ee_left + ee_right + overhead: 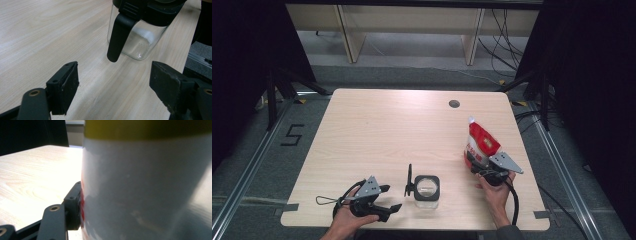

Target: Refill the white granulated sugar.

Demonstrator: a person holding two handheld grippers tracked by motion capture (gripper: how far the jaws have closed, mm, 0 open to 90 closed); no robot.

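right tool [482,167]: clamped on my upright red-and-white pouch [480,142], worktop's right side | left tool [384,200]: jaws apart, empty | glass jar [427,190]: just right of left tool, left of pouch; pour goes leftward

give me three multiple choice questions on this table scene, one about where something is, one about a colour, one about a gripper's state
1. Where does the glass jar stand?
A. between the two grippers, near the table's near edge
B. at the far left corner
C. on the floor

2. What are the main colours of the pouch?
A. blue and black
B. red and white
C. green and yellow

3. How are the left gripper jaws?
A. shut on the jar
B. shut on the pouch
C. open, with nothing between them

Key: 1 A, the high view shows the jar between both hands; 2 B, its red and white print shows there; 3 C, the left gripper view shows bare table between spread jaws.
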